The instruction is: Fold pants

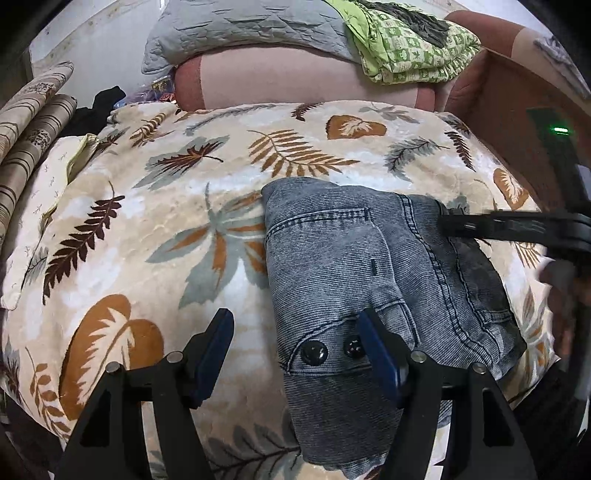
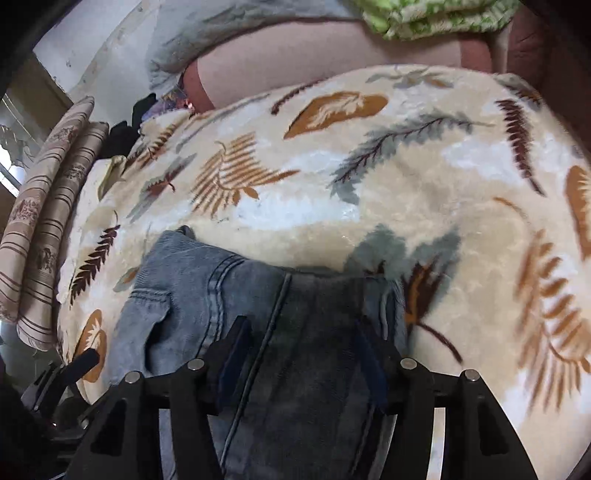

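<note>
The right gripper (image 2: pixel 301 350) sits at six o'clock with its two blue-padded fingers (image 2: pixel 236 354) spread apart, poised over the jeans (image 2: pixel 229 295). The grey-blue jeans lie bunched from the middle toward seven o'clock, a dark stitched seam running down between the fingers and a paler pocket flap at eight o'clock. Whether the pads touch the cloth cannot be told. Under them spreads a cream blanket (image 2: pixel 406 177) printed with brown, orange and grey leaves. Striped cushions (image 2: pixel 48 221) stand at nine o'clock, a pink sofa back (image 2: pixel 332 51) at twelve, green patterned cloth (image 2: pixel 436 18) at one. The left gripper (image 2: pixel 55 384) shows at eight o'clock by the frame's edge.
</note>
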The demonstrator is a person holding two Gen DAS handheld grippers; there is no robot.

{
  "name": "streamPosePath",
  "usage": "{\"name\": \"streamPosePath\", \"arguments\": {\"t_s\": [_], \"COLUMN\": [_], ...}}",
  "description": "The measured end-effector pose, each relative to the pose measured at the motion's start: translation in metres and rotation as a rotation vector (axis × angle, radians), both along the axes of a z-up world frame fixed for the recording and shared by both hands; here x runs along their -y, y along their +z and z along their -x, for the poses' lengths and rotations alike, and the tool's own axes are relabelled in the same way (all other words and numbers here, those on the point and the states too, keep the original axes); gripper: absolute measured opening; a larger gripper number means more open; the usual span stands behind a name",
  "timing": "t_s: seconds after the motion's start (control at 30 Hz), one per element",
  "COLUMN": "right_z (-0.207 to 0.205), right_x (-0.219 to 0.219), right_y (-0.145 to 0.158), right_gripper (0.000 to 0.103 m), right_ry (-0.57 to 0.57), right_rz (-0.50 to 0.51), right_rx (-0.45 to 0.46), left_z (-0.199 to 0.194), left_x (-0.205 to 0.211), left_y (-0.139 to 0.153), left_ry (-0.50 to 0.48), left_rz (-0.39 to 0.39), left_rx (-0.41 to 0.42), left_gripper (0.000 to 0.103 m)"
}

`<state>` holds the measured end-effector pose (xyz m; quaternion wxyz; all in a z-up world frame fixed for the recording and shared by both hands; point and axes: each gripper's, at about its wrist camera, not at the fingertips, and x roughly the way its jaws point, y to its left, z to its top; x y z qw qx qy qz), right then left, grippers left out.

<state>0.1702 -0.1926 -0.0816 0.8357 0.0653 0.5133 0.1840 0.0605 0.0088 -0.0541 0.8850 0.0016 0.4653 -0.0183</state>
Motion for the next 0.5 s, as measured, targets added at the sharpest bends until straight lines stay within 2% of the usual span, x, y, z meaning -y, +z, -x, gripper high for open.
{"name": "streamPosePath", "arguments": {"t_s": [0.07,0.17,0.23,0.27,0.3,0.4,0.5], "right_z": [0.028,0.064,0.078,0.083,0.086,0.084,0.096], "right_x": [0.004,0.008,0.000,-0.001,0.000,-0.002,-0.002], "right_y": [0.011,0.011,-0.019,-0.032,-0.033,-0.020,0.001], "right_gripper": [0.061,0.061,0.065,0.070,0.072,0.072,0.072], "right_ry": [0.025,0.048,0.079,0.095,0.096,0.069,0.076], "right_rz": [-0.011,-0.019,0.081,0.113,0.108,0.118,0.100], "right_rx": [0.028,0.047,-0.013,-0.014,0.034,0.013,0.086], "left_z": [0.000,0.000,-0.001,-0.001,-0.001,0.001,0.006], "left_x": [0.000,-0.002,-0.003,-0.003,-0.003,-0.003,-0.004], "left_y": [0.000,-0.001,-0.001,-0.003,-0.004,-0.003,0.001], "left_ry": [0.008,0.018,0.028,0.033,0.040,0.050,0.052], "left_rz": [-0.006,-0.007,-0.014,-0.012,-0.014,-0.039,-0.039], "left_rx": [0.000,0.000,-0.003,-0.011,-0.018,-0.017,-0.009], "left_gripper": [0.071,0.071,0.071,0.071,0.071,0.071,0.071]}}
